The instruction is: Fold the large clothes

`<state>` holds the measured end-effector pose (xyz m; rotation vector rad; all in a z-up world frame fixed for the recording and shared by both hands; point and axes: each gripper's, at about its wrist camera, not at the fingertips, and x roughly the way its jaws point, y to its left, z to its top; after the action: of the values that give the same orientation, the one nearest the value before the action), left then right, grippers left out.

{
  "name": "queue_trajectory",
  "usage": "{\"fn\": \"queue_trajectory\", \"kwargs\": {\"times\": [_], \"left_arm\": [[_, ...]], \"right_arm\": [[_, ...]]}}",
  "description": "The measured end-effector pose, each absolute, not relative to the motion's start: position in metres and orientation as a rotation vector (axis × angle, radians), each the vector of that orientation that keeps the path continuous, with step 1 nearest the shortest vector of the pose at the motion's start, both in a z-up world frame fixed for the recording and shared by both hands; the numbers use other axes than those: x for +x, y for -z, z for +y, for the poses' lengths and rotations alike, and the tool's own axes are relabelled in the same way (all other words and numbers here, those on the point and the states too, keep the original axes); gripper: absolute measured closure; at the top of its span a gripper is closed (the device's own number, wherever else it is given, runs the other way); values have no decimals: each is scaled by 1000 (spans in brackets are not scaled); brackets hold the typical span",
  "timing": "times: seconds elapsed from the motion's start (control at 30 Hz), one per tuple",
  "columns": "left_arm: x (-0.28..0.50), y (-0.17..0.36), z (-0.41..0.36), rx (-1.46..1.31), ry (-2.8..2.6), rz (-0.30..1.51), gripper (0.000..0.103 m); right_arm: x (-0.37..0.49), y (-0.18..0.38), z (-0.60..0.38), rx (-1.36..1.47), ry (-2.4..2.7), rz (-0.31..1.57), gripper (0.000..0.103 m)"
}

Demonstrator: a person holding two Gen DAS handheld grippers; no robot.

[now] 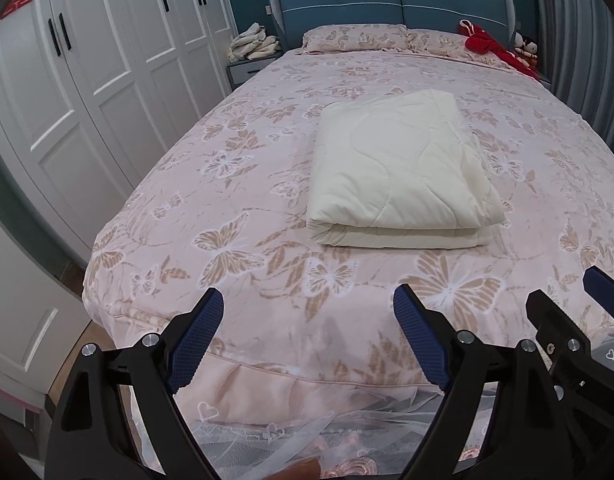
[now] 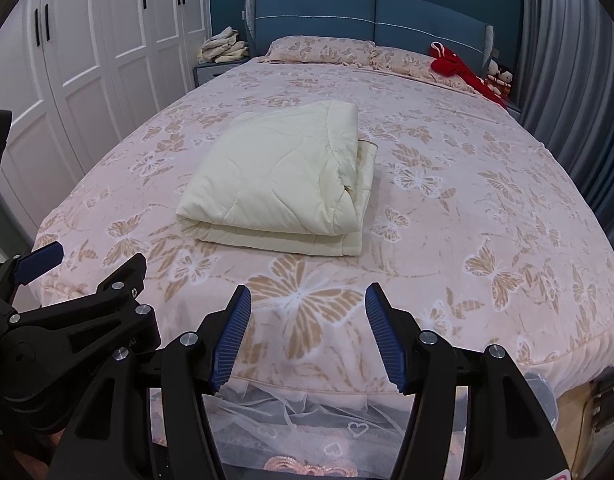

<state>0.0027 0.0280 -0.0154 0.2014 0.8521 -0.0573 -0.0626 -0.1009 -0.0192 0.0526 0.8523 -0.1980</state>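
The cream quilt (image 1: 399, 168) lies folded into a thick rectangular pad in the middle of the bed (image 1: 211, 240), well apart from both grippers, with its rounded fold facing the foot of the bed and its stacked layers showing along that near side. It looks soft, puffy and light for its bulk, with wavy stitched lines across a smooth, slightly slick-looking shell; in the right wrist view the layered open edges (image 2: 365, 172) stand uneven on its right side. By my reading the fold is largely done, and any further handling would go best by pinching through several layers at the near corners, since a grip on the top layer alone would likely peel it open. The padding should compress easily, so a firm, deep bite seems wise. The left gripper (image 1: 307, 340) hangs over the foot of the bed with its jaws wide and nothing between them; the right gripper (image 2: 309, 332) sits just beside it with jaws moderately apart, also empty, their ribbed blue pads bare. The bedspread is pink with tan and white butterflies, with a sheer lace skirt (image 1: 267, 436) below. Beyond lie matching pillows (image 1: 355, 38), a blue padded headboard (image 1: 391, 0), a red garment (image 1: 487, 46), white panelled wardrobes (image 1: 87, 80) and grey curtains (image 2: 567, 80).
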Motion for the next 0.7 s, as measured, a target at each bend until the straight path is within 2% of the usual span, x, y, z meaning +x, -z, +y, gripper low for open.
{"fn": "queue_trajectory", "kwargs": {"times": [0.7], "left_arm": [[0, 13, 23, 222, 46, 836, 19]], "right_arm": [[-66, 19, -104, 58, 218, 848, 44]]}}
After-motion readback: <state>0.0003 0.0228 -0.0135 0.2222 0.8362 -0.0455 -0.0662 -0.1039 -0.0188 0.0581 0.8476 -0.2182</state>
